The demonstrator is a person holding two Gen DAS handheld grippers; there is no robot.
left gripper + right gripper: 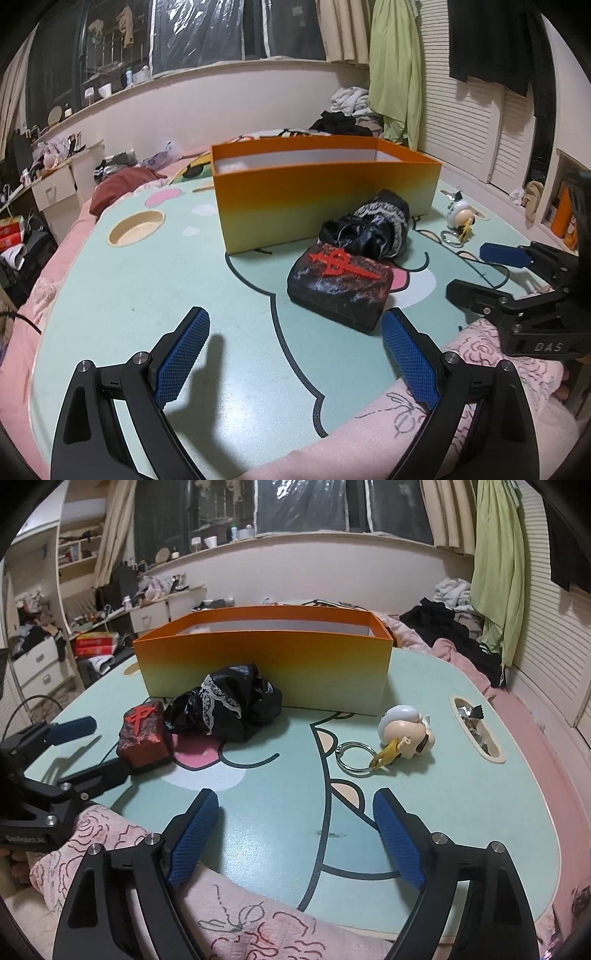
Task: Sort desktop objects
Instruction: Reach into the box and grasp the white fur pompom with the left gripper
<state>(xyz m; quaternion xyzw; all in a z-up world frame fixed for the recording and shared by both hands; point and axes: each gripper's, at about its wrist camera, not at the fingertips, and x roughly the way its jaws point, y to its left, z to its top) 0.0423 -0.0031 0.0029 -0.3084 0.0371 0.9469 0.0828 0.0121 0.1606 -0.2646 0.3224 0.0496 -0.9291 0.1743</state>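
Note:
An open orange-to-yellow box stands at the back of a mint cartoon-print table. In front of it lie a black lace-trimmed cloth bundle, a dark block with a red character, and a white figure-head keychain with a metal ring. My left gripper is open, just near of the block. My right gripper is open and empty above the table's near part.
The table has a round cup recess at its left and a slot holding foil scraps at its right. Pink bedding surrounds the table. Clothes are piled behind the box, with drawers to the left.

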